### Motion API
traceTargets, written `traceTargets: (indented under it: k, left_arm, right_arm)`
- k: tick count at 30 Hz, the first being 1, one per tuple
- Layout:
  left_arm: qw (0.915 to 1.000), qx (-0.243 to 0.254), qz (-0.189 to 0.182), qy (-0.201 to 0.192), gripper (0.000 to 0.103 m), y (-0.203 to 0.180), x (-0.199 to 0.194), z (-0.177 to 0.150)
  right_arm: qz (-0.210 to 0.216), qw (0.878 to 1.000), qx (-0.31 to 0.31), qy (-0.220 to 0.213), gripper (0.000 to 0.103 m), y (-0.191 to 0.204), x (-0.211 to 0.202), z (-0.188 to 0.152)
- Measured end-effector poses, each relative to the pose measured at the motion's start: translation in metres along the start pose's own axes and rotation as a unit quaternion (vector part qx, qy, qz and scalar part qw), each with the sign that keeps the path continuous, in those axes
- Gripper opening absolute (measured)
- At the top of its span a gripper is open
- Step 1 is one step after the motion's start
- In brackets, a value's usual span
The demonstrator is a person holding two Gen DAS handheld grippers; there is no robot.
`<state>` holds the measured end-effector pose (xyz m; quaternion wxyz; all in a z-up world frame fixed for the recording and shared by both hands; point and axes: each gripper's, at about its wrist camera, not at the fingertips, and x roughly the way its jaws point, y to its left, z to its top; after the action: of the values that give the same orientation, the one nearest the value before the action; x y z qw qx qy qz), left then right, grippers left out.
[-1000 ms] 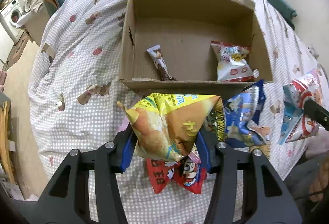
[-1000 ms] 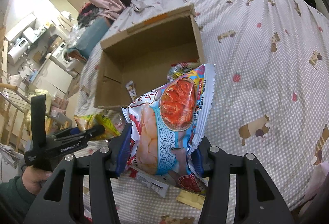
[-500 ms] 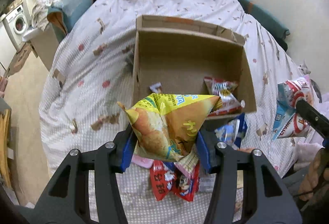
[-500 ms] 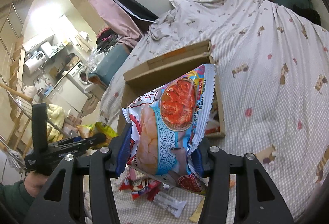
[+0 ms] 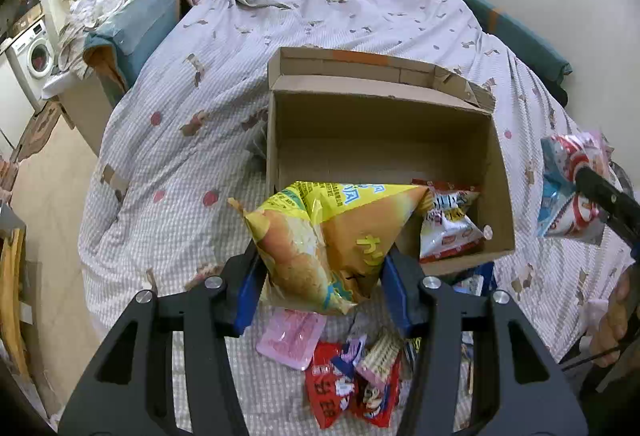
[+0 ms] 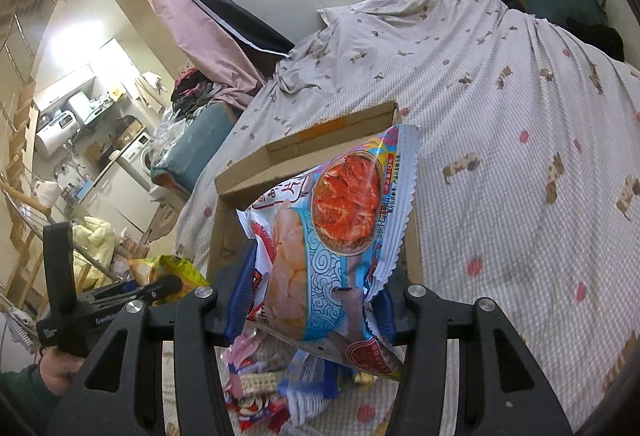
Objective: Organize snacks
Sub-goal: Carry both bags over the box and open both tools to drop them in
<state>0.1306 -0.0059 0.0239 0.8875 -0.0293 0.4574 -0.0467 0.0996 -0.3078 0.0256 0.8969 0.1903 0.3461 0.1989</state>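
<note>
The left gripper (image 5: 322, 288) has its jaws clamped on a puffy yellow chip bag (image 5: 320, 244), held over the cardboard box (image 5: 380, 131) at 6 o'clock of its opening. The right gripper (image 6: 308, 306) pinches a blue-and-red snack bag (image 6: 332, 236). Both bags look light, crinkly, slippery and crushable, so a hold low on the body suits them.

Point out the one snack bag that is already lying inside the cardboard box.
It is the red and white bag, lying in the near right corner of the cardboard box. The yellow bag and the blue kimchi-picture bag are each held in a gripper.
</note>
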Motion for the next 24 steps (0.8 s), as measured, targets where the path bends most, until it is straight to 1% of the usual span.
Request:
traceTargets:
  k: [4,9,13,15,20,24]
  left_arm:
    - [0.9999,-0.005,0.008,0.009,0.049,0.001,0.019,0.009]
    - [0.9998,-0.001,0.005,0.018,0.049,-0.004,0.039,0.013]
    - [0.9994,0.008,-0.005,0.034,0.049,-0.012,0.056,0.014]
    - [0.9992,0.022,-0.003,0.033,0.05,-0.018,0.064,0.014]
    - [0.9987,0.036,0.004,0.035,0.051,-0.024,0.078,0.011]
    - [0.9987,0.032,-0.004,0.039,0.053,-0.021,0.084,0.01]
  right_arm:
    - [-0.009,1.0,0.004,-0.005,0.053,-0.007,0.013,0.012]
    - [-0.01,1.0,0.015,0.001,0.053,-0.015,0.029,0.024]
    - [-0.006,0.999,0.014,0.029,0.053,-0.015,0.052,0.024]
    - [-0.007,0.999,0.008,0.044,0.053,-0.011,0.064,0.023]
    - [-0.008,0.996,-0.011,0.089,0.054,-0.002,0.1,0.012]
    - [-0.013,0.992,-0.021,0.122,0.055,0.001,0.122,-0.001]
